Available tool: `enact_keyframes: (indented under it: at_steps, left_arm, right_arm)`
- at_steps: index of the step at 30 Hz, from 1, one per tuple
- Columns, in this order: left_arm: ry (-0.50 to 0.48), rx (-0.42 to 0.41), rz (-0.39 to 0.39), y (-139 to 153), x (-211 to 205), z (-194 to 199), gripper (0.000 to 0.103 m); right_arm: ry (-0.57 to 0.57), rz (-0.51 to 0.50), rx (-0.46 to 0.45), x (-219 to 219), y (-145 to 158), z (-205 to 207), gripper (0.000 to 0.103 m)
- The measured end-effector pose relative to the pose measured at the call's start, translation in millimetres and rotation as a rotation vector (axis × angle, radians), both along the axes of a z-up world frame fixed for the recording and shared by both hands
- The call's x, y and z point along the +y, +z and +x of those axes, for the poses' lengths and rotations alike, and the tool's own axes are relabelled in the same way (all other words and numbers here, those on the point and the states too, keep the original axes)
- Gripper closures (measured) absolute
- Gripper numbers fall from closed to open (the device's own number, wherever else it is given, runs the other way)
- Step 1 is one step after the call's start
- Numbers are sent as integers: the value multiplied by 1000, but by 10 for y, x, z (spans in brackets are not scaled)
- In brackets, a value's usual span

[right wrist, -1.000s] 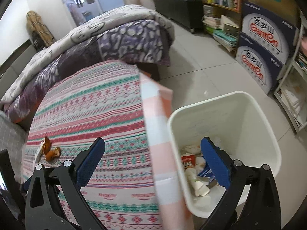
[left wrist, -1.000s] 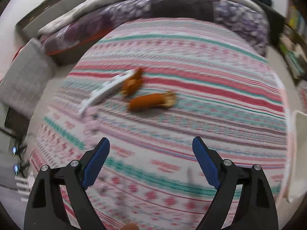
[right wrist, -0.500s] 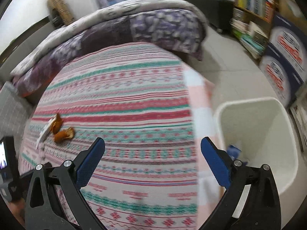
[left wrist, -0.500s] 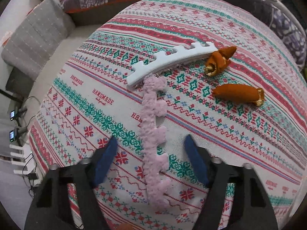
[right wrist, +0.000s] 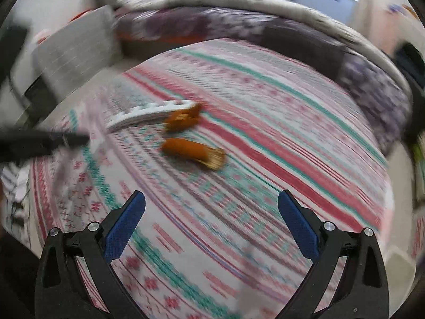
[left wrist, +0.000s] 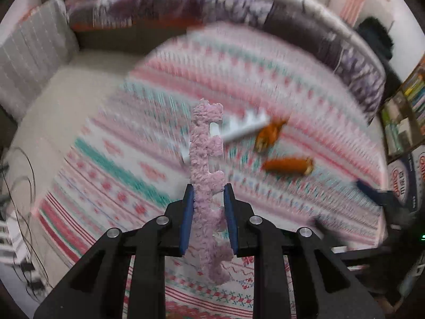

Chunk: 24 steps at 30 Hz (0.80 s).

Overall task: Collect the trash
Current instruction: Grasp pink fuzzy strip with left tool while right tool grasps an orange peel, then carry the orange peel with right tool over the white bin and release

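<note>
My left gripper is shut on a pink notched foam strip and holds it lifted above the patterned tablecloth. A white notched foam strip and two orange wrappers lie on the cloth beyond it. My right gripper is open and empty above the cloth; the white strip and the orange wrappers lie ahead of it. The left gripper arm shows at its left edge.
A bed with a purple quilt lies behind the table. A grey cushioned seat stands at the left. Shelves and a box are at the right. Cables lie on the floor at the left.
My left gripper closed on the pink strip and lifted it off the cloth. My right gripper swung left from the white bin toward the wrappers.
</note>
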<state>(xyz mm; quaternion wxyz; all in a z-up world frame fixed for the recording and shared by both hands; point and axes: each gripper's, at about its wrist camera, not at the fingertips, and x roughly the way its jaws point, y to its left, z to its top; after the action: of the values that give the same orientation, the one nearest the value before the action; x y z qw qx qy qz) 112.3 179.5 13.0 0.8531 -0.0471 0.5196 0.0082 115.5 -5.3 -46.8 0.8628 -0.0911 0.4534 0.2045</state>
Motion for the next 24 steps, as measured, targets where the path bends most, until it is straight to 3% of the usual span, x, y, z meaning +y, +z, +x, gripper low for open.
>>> enact_keyframes:
  at_steps: [5,11,16,19,21,24]
  left_arm:
    - [-16,-86,-36,390,48,-51,80]
    - [-32,-50,-49,263,-9,15,80]
    - [-9,-21,-85,178,113,105,80]
    - [7,-22,-92,183,169,112,80]
    - [16,-18,-99,176,189,118,80]
    - [22,-16,-96,168,190,113,80]
  right_arm:
    - [143,-69,-1,338,-92,218,7]
    - [242,-129,42,507,-265,409,8]
    - [246,-138,65,525,-344,498,20]
    - [171,-122,52,412,-299,517,46]
    - [118,-94,55,313,-256,519,82]
    - [38,-38,77,168,-235,516,88]
